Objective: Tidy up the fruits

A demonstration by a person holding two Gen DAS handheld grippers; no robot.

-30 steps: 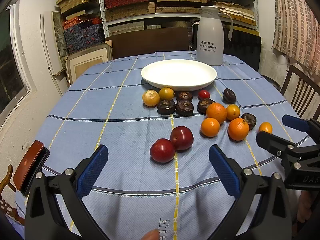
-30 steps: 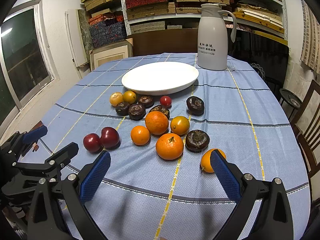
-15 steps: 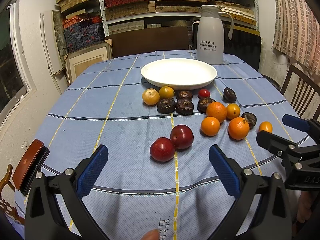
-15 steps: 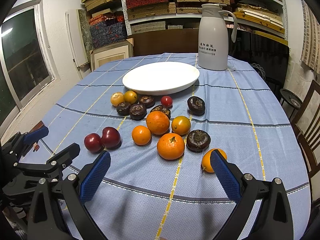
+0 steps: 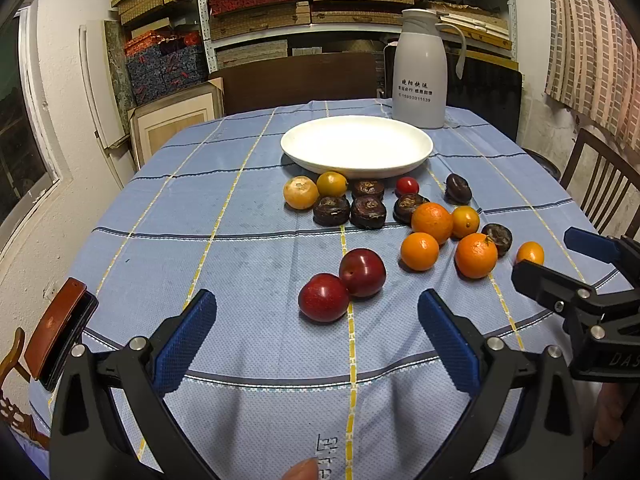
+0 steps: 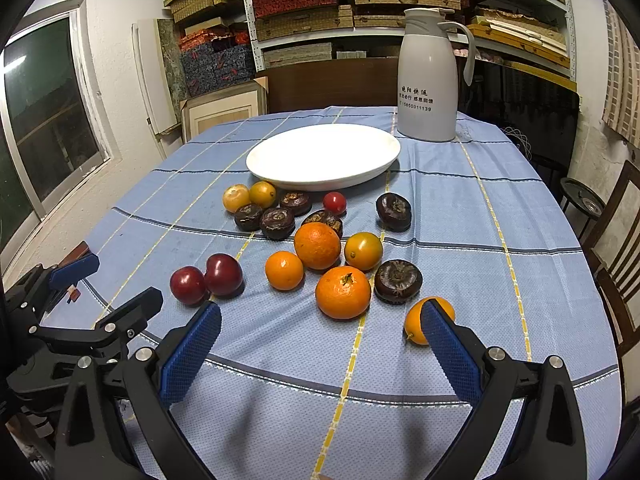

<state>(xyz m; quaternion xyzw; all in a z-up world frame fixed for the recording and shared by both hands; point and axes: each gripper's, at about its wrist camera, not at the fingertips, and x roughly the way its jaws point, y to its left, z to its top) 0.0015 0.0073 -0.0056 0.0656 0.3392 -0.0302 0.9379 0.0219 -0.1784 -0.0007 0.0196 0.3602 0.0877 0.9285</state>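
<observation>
left gripper (image 5: 316, 336): fingers spread wide, grasping nothing, low over the near part of the surface (image 5: 248, 264).
right gripper (image 6: 320, 344): fingers spread wide too, nothing between them; also seen at the right edge of the left wrist view.
red plums (image 5: 342, 284): two, touching each other, just ahead of the left fingers and inside the gap line; in the right wrist view they sit ahead-left of the left fingertip (image 6: 192, 344).
big orange (image 6: 343, 292): straight ahead between the right fingers, nearest fruit on that line.
small orange fruit (image 6: 416, 326): partly hidden behind the right fingertip (image 6: 448, 344); touching or not, cannot tell.
other fruit: two more oranges (image 6: 317, 245), a yellow-green one (image 6: 363, 251) and dark brown round ones (image 6: 398, 281), packed close beyond the big orange; a small red one (image 6: 334, 202) and two yellow ones (image 6: 249, 196) further ahead, near the plate.
white plate (image 6: 320, 176): beyond all fruit, nothing in it, roughly centred ahead of both grippers.
white jug (image 6: 428, 80): behind the plate, ahead-right, upright.
open room: bare cloth between fingers and fruit on both sides; wide bare strip left of the left fingers and right of the right fingers.
edges: surface rim curves close under both grippers; brown phone-like thing (image 5: 56, 332) at the rim left of the left fingers; chair (image 6: 616, 240) off the right rim.
</observation>
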